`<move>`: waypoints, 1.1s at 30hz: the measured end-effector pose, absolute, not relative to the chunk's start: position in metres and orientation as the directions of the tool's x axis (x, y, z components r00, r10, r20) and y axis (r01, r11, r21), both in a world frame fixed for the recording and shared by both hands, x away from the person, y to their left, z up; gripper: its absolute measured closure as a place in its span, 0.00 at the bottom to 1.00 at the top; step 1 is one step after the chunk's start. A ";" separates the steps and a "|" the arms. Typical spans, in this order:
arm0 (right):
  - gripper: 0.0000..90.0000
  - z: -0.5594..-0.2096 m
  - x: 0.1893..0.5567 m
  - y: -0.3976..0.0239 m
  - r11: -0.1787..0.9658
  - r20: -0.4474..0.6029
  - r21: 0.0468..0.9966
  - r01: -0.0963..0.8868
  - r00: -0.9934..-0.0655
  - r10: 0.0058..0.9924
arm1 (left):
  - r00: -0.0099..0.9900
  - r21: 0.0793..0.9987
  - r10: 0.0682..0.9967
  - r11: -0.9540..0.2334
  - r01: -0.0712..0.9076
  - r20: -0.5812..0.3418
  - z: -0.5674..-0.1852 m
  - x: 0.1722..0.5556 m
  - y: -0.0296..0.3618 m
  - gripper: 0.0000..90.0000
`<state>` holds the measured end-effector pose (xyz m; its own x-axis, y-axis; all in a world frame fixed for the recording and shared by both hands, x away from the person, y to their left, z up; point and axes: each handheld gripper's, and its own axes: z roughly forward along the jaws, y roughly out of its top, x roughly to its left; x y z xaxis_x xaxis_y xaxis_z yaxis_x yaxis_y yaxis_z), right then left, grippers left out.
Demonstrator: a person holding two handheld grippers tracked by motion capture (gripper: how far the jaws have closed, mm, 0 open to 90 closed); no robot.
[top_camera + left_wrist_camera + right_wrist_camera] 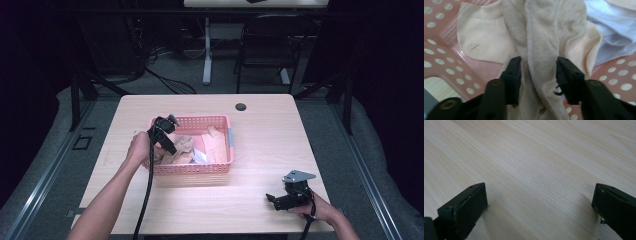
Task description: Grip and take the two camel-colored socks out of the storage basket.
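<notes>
A pink plastic basket (220,169) stands mid-table and holds crumpled beige garments (184,146) and a pale blue-white one (200,156). My left gripper (169,145) reaches down into the basket's left part. In the left gripper view its two black jaws (538,75) stand on either side of a raised fold of ribbed beige cloth (541,37), with both pads against the fabric. My right gripper (270,198) rests low over the table's front right, jaws wide apart (540,202), with bare wood between them.
The perforated basket wall (439,50) lies left of the cloth, and the pale blue-white garment (609,27) lies to its right. The wooden table (260,130) has a cable hole (241,106) at its back. A dark chair (265,45) stands beyond it.
</notes>
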<state>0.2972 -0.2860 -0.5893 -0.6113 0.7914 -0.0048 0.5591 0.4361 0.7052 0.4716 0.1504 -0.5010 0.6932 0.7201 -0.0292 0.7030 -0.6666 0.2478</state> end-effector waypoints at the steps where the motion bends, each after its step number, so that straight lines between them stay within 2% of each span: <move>1: 0.00 -0.589 0.297 -0.286 0.436 -0.005 0.705 0.559 -0.611 0.791 | 0.693 0.249 0.720 -0.667 0.702 -0.027 -0.502 0.471 0.150 0.68; 2: 0.00 -0.589 0.297 -0.286 0.434 -0.002 0.706 0.559 -0.612 0.791 | 0.696 0.251 0.718 -0.671 0.698 -0.014 -0.501 0.470 0.150 0.76; 3: 0.00 -0.589 0.297 -0.286 0.434 -0.002 0.706 0.559 -0.612 0.791 | 0.696 0.251 0.718 -0.671 0.698 -0.014 -0.501 0.470 0.150 0.79; 13: 0.00 -0.589 0.297 -0.286 0.437 -0.005 0.705 0.559 -0.611 0.792 | 0.714 0.268 0.700 -0.690 0.672 0.014 -0.490 0.464 0.151 0.96; 33: 0.00 -0.589 0.297 -0.286 0.436 -0.005 0.705 0.559 -0.611 0.792 | 0.720 0.325 0.691 -0.697 0.640 0.063 -0.453 0.458 0.154 0.96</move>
